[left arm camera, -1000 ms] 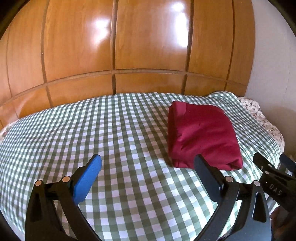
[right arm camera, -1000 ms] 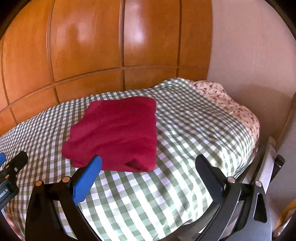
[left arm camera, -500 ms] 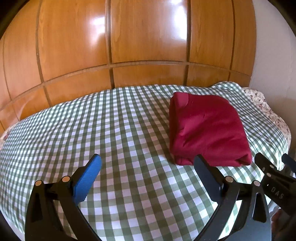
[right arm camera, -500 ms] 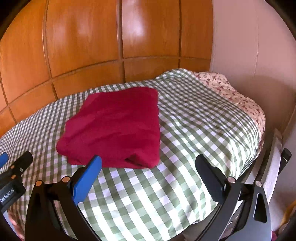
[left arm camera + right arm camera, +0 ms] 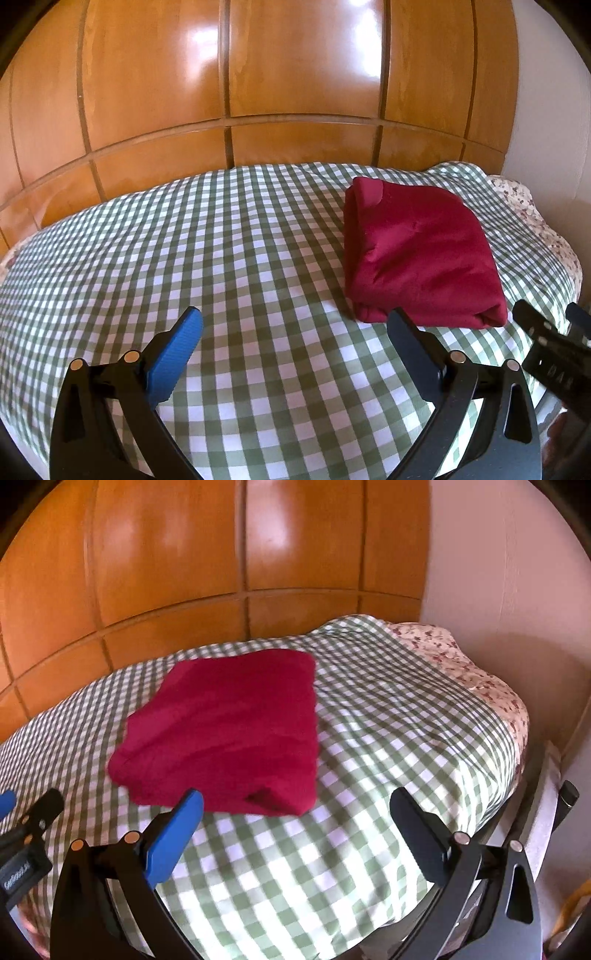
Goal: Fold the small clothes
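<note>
A dark red garment (image 5: 417, 254) lies folded into a thick rectangle on the green-and-white checked bedcover (image 5: 221, 258). It also shows in the right wrist view (image 5: 232, 727), left of centre. My left gripper (image 5: 293, 325) is open and empty, above the cover in front and to the left of the garment. My right gripper (image 5: 295, 808) is open and empty, near the garment's front right corner, above the cover. Each gripper's tip shows at the edge of the other's view.
A glossy wooden panelled wall (image 5: 258, 92) runs behind the bed. A floral sheet (image 5: 480, 679) shows at the bed's right end, against a pale wall (image 5: 517, 590). The bed's right edge (image 5: 491, 812) drops off near my right gripper.
Both views have drifted a little; the garment sits slightly farther off and higher in each view. Both grippers stay open and empty. The garment has not moved on the bed.
</note>
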Motion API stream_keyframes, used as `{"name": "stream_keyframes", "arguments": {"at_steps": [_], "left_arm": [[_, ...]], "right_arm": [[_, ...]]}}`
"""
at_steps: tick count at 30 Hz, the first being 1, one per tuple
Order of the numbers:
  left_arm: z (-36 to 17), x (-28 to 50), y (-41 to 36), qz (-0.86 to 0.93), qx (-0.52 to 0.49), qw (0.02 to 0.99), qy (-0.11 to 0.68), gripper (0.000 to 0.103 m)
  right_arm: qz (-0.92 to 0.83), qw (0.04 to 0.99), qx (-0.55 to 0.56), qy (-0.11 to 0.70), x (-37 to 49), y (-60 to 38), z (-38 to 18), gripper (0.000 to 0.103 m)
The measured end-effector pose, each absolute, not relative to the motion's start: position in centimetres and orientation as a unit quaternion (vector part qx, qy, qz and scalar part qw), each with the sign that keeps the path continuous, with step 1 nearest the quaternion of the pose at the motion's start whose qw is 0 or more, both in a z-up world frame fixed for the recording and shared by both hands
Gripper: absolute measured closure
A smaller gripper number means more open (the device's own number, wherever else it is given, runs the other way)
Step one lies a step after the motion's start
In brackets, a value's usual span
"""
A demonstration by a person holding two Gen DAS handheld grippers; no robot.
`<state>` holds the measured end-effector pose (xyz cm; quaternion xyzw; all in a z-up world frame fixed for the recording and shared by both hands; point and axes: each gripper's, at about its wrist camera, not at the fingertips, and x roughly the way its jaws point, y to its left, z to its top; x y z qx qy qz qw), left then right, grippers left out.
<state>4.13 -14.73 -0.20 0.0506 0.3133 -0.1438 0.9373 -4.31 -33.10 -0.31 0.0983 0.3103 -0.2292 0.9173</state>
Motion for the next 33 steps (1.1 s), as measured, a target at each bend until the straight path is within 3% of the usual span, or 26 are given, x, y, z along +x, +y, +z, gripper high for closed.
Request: {"name": "stream_keyframes", "arguments": {"at_steps": [33], "left_arm": [[0.9,1.5,-12.1,-0.144,0.042,0.943,0.297,0.004]], "right_arm": [[-0.208,0.934,0.081,0.279,-6.0,-30.4,1.2,0.002]]}}
